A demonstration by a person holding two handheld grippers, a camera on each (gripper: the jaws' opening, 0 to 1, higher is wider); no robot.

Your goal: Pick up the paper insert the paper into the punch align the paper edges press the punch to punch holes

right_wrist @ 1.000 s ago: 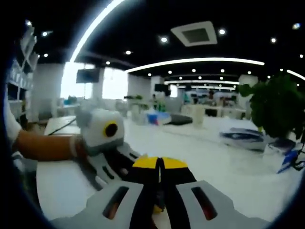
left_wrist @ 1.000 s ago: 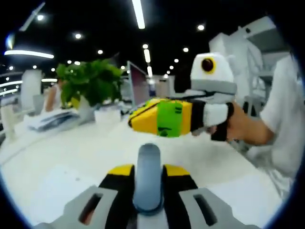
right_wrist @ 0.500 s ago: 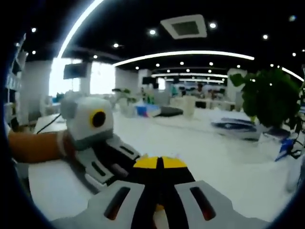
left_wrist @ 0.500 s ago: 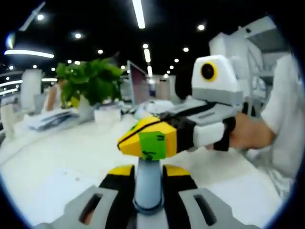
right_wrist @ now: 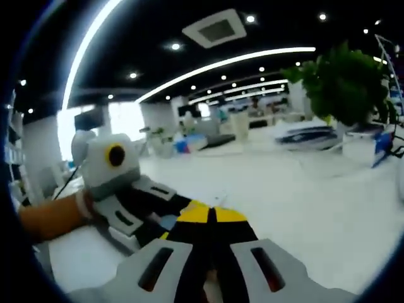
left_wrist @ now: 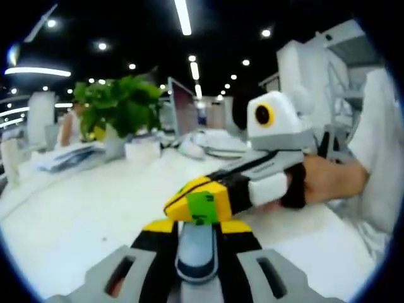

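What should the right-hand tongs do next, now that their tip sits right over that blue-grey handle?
Probably press straight down. In the left gripper view the right tongs, shut, have their yellow tip just over the top of the blue-grey punch handle, which the left tongs flank on the white table. Whether they already touch is unclear.

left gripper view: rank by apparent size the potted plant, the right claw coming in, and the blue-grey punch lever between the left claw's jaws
1. Right claw, though it looks big partly because it is near.
2. Potted plant, farther off, so its true size is unsure.
3. Punch lever, smallest as seen.
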